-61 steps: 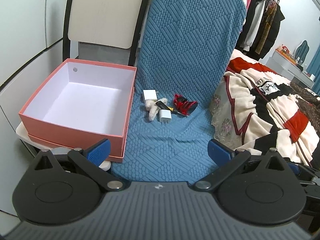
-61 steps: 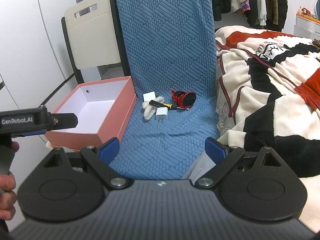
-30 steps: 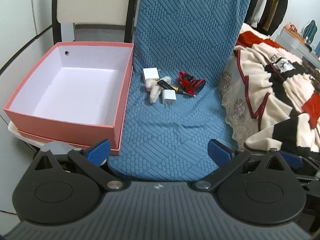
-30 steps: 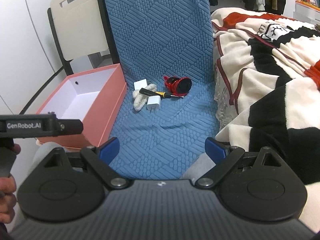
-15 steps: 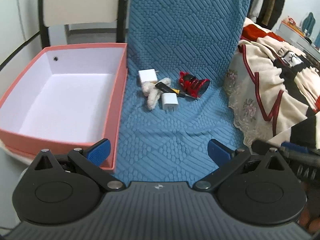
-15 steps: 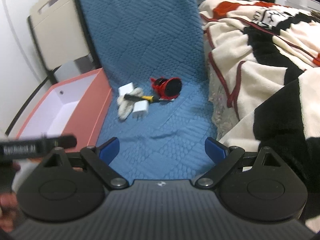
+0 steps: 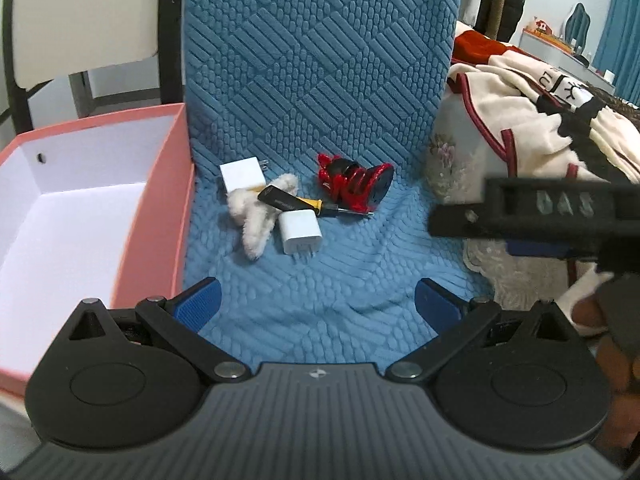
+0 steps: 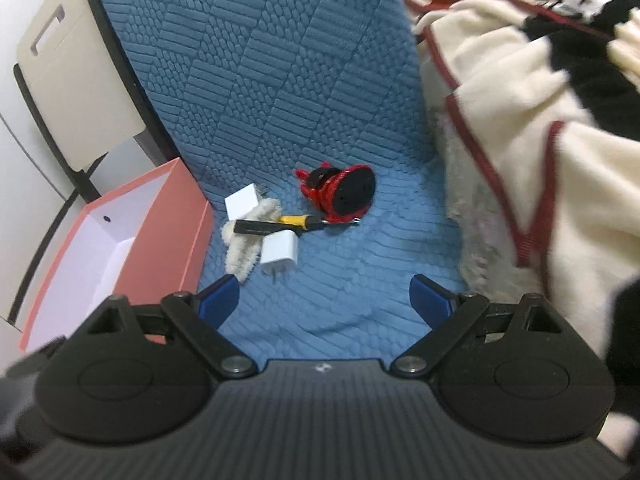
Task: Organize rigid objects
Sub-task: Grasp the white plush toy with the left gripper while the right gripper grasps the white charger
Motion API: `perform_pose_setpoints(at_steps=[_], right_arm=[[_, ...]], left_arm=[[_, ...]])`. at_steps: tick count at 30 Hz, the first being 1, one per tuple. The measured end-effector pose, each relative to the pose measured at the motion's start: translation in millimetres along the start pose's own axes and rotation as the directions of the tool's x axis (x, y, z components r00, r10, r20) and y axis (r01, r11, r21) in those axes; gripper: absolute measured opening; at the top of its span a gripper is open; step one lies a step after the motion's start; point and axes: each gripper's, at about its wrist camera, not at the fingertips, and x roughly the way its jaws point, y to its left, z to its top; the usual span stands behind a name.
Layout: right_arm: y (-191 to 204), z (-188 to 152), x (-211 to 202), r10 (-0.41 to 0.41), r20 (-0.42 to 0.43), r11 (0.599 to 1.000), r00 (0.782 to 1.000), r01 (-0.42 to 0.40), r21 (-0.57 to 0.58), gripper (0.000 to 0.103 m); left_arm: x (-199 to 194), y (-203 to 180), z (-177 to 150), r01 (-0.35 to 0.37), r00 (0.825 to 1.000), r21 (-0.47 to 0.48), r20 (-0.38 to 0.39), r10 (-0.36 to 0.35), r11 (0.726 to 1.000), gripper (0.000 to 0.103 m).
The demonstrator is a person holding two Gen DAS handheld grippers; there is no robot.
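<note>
1. Left wrist view: the left tool [image 7: 316,300] is hanging released over a blue quilted cover [image 7: 320,80] that is draping a chair, its blue pads standing wide apart with nothing between them.
2. A small pile is lying ahead of it on the cover: a white charger [image 7: 243,173] at the back, a fluffy cream toy [image 7: 258,216] just in front of it, a second white charger [image 7: 300,231] with its prongs pointing toward the camera, and a black-and-yellow screwdriver [image 7: 296,201] lying across the toy and touching the second charger.
3. A red-and-black reel-shaped object [image 7: 356,182] is sitting just right of the pile, by the screwdriver's tip.
4. An open pink box [image 7: 170,184] with a white inside is standing against the cover's left edge, nothing showing in it.
5. The right tool's black body is crossing the right edge, blurred, in front of a cream, red and black blanket [image 7: 520,92].
6. Right wrist view: the right tool [image 8: 324,300] is likewise standing released, pads far apart and holding nothing, above the cover [image 8: 280,60].
7. The charger pair [image 8: 280,254] [image 8: 244,202], toy [image 8: 242,248], screwdriver [image 8: 276,224] and red object [image 8: 344,192] are lying beyond its pads, well apart from them, with the pink box [image 8: 168,224] to the left and the blanket [image 8: 540,120] to the right.
</note>
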Motion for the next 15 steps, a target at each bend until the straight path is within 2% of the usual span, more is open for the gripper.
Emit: perform_pose_setpoints(at_steps=[3, 5, 6, 8, 12, 15], right_arm=[[2.4, 10.7, 21.8, 0.017, -0.015, 1.000, 1.000, -0.017, -0.008, 0.093], [4.4, 14.9, 35.6, 0.042, -0.034, 0.999, 0.999, -0.043, -0.027, 0.091], [5.2, 16.6, 42.5, 0.052, -0.047, 0.998, 0.998, -0.054, -0.037, 0.086], [5.9, 19.3, 51.9, 0.056, -0.078, 0.997, 0.995, -0.060, -0.046, 0.084], [2.7, 22.4, 72.9, 0.098, -0.137, 0.995, 0.986, -0.100, -0.010, 0.080], [1.2, 25.3, 84.4, 0.116, -0.148, 0.993, 0.982, -0.118, -0.001, 0.080]], left_arm=[[17.1, 1.8, 0.1, 0.016, 1.000, 0.007, -0.006, -0.016, 1.000, 0.103], [28.9, 2.1, 0.5, 0.009, 1.000, 0.013, -0.009, -0.009, 1.000, 0.096], [33.3, 3.0, -0.4, 0.006, 1.000, 0.012, -0.017, -0.006, 1.000, 0.093], [43.8, 6.3, -0.9, 0.014, 1.000, 0.006, -0.028, -0.014, 1.000, 0.090], [61.9, 13.1, -1.4, 0.015, 0.999, -0.021, -0.042, -0.016, 1.000, 0.075], [71.9, 16.6, -3.9, 0.014, 0.999, -0.052, -0.044, -0.017, 0.999, 0.064]])
